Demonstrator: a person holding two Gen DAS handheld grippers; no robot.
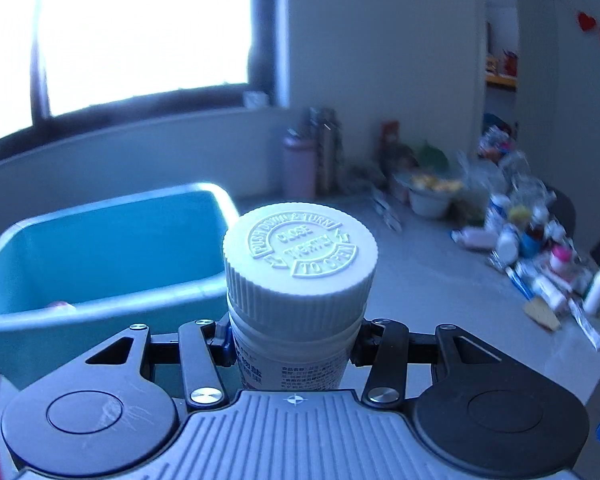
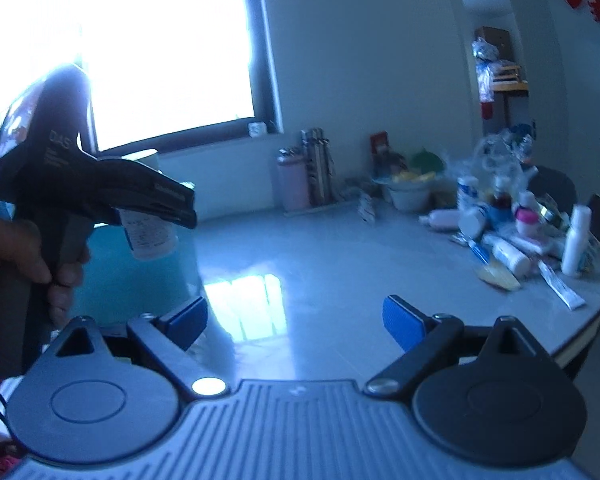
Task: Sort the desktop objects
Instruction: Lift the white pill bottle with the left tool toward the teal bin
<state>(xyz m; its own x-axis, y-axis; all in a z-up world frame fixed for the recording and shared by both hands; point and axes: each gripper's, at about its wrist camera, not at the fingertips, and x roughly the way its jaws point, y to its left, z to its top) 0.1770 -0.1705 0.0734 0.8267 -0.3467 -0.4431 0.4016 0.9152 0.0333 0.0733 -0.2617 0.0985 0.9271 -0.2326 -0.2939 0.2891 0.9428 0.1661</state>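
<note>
Clamped between the left gripper's (image 1: 294, 346) jaws, a white pill bottle (image 1: 298, 280) hangs just right of a teal bin (image 1: 100, 248); the right gripper (image 2: 296, 320), jaws wide and empty, hovers above the worktop (image 2: 340, 264) beside scattered toiletries (image 2: 520, 236).

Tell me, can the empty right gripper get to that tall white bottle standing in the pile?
Probably yes. The right gripper is open and holds nothing, and bare table lies between it and the tall white bottle. The bottle stands at the near edge of the pile, though tubes lie close around its base.
</note>
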